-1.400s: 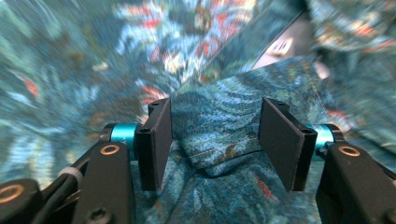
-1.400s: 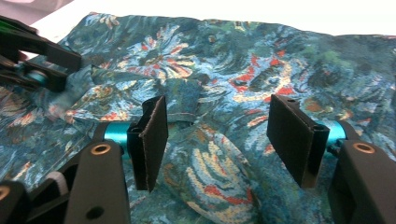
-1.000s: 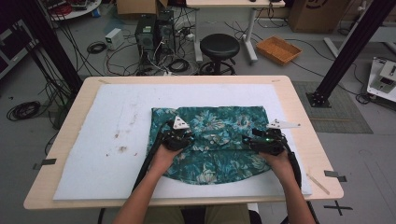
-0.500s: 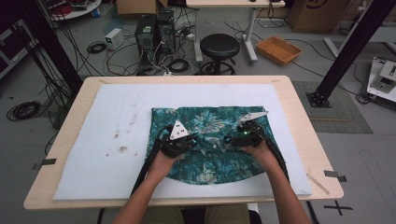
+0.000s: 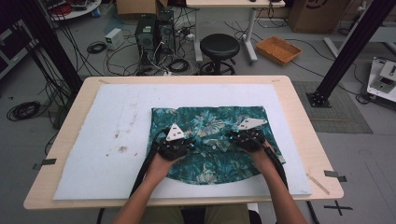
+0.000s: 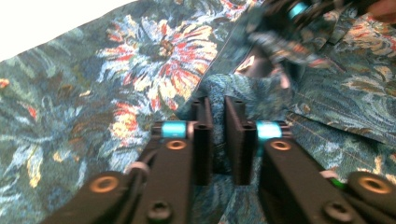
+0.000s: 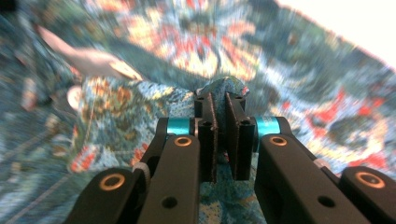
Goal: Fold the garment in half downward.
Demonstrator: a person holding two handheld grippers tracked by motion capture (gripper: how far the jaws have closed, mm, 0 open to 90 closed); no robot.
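A teal floral shirt (image 5: 210, 119) lies spread on the white foam mat (image 5: 107, 140). My left gripper (image 5: 187, 141) rests on its left half. In the left gripper view it (image 6: 218, 100) pinches a raised fold of the shirt (image 6: 93, 93); its jaws have just been opening a little, with the fabric still between them. My right gripper (image 5: 234, 136) sits on the shirt's right half. Its jaws (image 7: 220, 95) have just been closing and now grip a bunched ridge of the shirt (image 7: 303, 93). The two grippers point roughly toward each other.
The mat covers most of a wooden table (image 5: 303, 112), with bare mat to the left of and behind the shirt. Strips of tape (image 5: 334, 174) mark the table's front corners. A stool (image 5: 219, 46), computer towers and cables stand on the floor beyond.
My right gripper has slid left across the shirt toward the middle and gone from wide open to closed on a fold. The left gripper has stayed in place.
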